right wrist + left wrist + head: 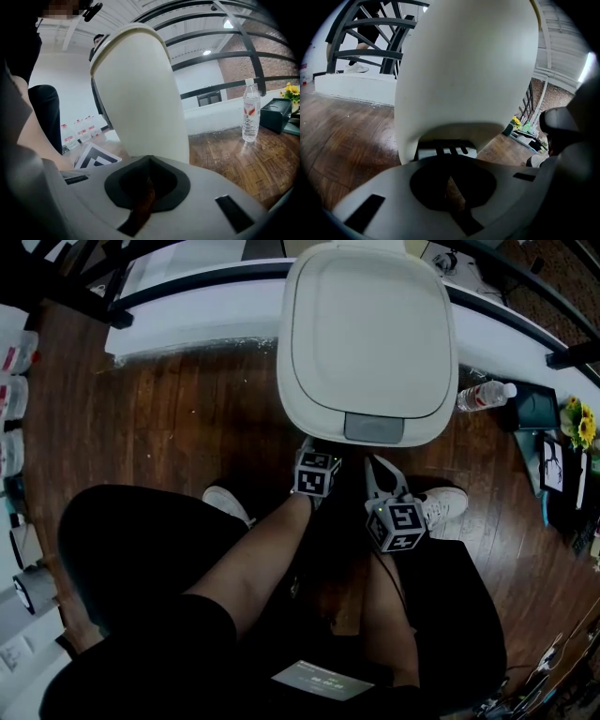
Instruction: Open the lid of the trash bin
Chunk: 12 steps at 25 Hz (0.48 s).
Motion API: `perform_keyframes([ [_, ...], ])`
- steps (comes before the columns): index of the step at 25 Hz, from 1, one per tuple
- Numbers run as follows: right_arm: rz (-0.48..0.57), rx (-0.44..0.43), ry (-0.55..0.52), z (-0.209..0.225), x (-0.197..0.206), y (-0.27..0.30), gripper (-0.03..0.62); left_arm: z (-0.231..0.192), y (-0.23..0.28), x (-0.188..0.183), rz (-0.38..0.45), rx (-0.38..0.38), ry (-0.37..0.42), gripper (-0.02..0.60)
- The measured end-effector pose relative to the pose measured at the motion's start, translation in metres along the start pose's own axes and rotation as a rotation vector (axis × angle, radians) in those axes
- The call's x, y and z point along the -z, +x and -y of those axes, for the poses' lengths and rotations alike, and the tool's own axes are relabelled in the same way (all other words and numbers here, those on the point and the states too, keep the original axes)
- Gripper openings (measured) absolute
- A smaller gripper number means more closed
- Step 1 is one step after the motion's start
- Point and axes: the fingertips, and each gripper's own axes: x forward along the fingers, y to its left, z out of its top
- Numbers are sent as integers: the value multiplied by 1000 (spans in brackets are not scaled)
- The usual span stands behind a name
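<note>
With my left gripper [452, 180] and right gripper [147, 187] both pinched together empty, I'd press the stiff, slick, likely light lid's [367, 334] grey tab [373, 427] at 6 o'clock.

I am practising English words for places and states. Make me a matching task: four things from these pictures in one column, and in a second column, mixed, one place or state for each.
Things
1. white plastic trash bin lid
2. clear plastic water bottle with a red label
3. bunch of yellow flowers
4. left tool

Places and states
A. jaws together, holding nothing
B. closed
C. at the far right, beside a dark box
D. standing upright on the wooden floor

Pairs: 1-B, 2-D, 3-C, 4-A
</note>
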Motion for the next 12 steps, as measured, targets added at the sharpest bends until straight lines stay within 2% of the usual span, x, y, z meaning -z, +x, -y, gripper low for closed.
perform_keyframes([
  [6, 22, -5, 34, 2, -3, -1, 3, 3, -8, -6, -6, 12, 19, 34],
  [9, 51, -19, 53, -2, -14, -12, 8, 17, -34, -11, 2, 43, 14, 35],
  [12, 75, -37, 28, -16, -29, -28, 9, 33, -69, -25, 45, 67, 5, 35],
])
